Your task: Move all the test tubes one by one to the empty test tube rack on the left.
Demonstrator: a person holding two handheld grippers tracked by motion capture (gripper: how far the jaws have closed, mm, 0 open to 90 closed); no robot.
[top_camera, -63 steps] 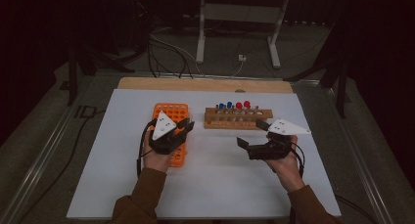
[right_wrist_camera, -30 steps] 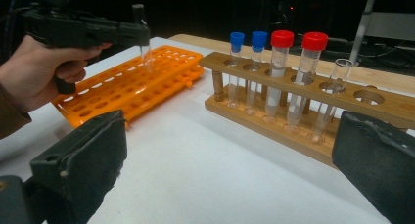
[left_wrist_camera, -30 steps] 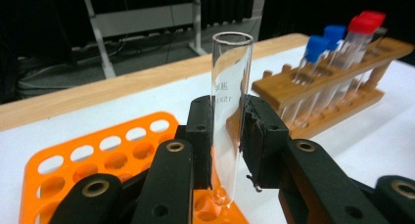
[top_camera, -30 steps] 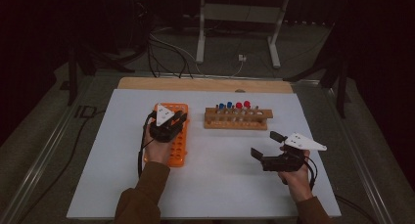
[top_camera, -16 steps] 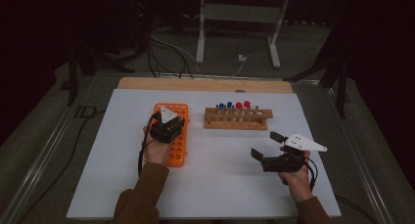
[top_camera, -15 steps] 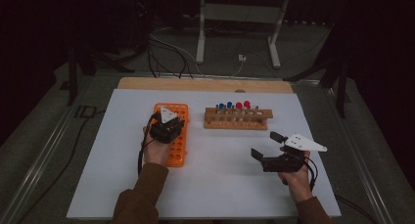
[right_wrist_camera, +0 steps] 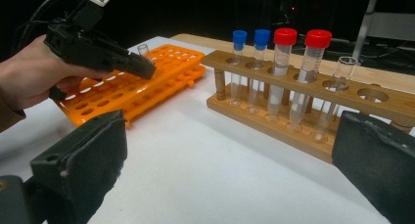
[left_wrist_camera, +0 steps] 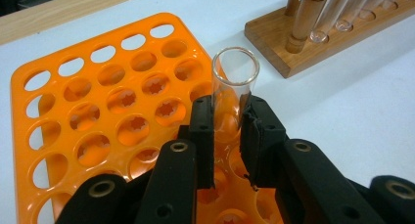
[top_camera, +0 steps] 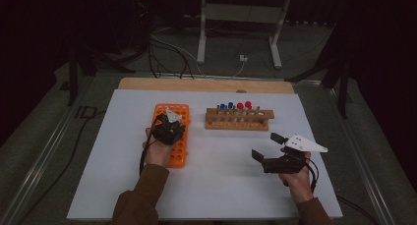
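Glass tube: a clear, uncapped test tube (left_wrist_camera: pixel 235 82) stands upright over the near-right part of the orange rack (left_wrist_camera: pixel 93 111), its lower end down among the rack's holes; which hole it sits in is hidden by the jaws.
Left gripper: the left gripper (left_wrist_camera: pixel 227 131) is clamped on the tube, one black pad on each side of the glass below the rim; in the high view it sits over the orange rack (top_camera: pixel 172 136).
Left hand: the left hand (top_camera: pixel 156 151) comes in from below, wrist low, gripper tipped down onto the rack.
Right gripper: the right gripper (top_camera: pixel 269 146) has its jaws wide apart with nothing between them; it sits low above the table, aimed toward the wooden rack.
Right hand: the right hand (top_camera: pixel 296 178) holds it near the table's right front corner, well apart from both racks.
Wooden rack: the wooden rack (right_wrist_camera: pixel 303 106) stands right of the orange one with a strip of bare table between; it holds two blue-capped tubes (right_wrist_camera: pixel 249 62), two red-capped tubes (right_wrist_camera: pixel 298 72) and one uncapped tube (right_wrist_camera: pixel 337 92), with an open hole at its end.
Open room: broad bare surface in front of both racks and between the hands.
Surface: a white table top (top_camera: pixel 221 181) with a wooden strip along the far edge.
Room: dark, with cables and a metal stand base on the floor beyond.
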